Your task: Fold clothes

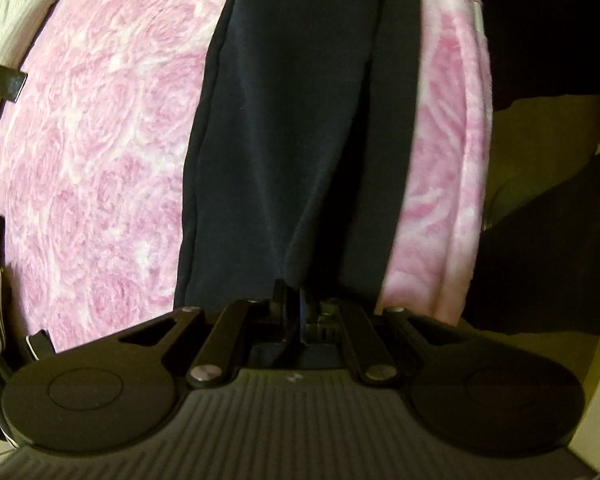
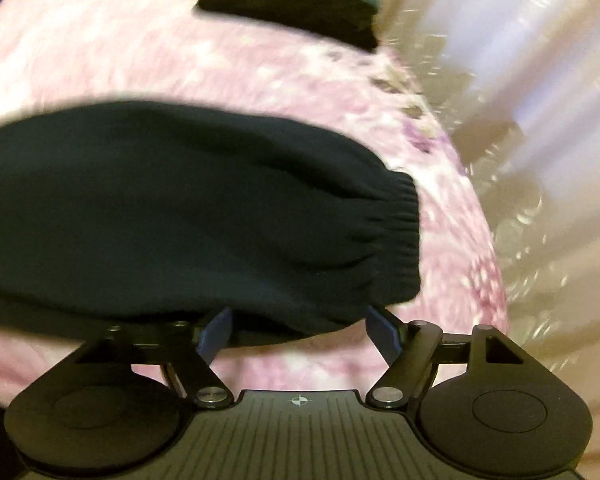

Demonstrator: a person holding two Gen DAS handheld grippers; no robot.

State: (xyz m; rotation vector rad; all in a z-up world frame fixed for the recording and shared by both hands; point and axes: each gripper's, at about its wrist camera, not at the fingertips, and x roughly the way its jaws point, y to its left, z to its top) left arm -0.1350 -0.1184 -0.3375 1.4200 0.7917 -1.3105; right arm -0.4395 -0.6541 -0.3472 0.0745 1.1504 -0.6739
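Left tongs (image 1: 294, 312) pinched on dark garment (image 1: 300, 140), keeping edge taut over pink blanket (image 1: 100, 160). Right tongs (image 2: 300, 330) wide, nothing gripped; ribbed cuff (image 2: 396, 232) lies flat just ahead, likely laid for fold.

A pink rose-patterned blanket (image 1: 100, 152) spreads ahead of the jaws and to their left. Right of the jaws in the right wrist view, a blurred pale glossy floor (image 2: 540, 128).
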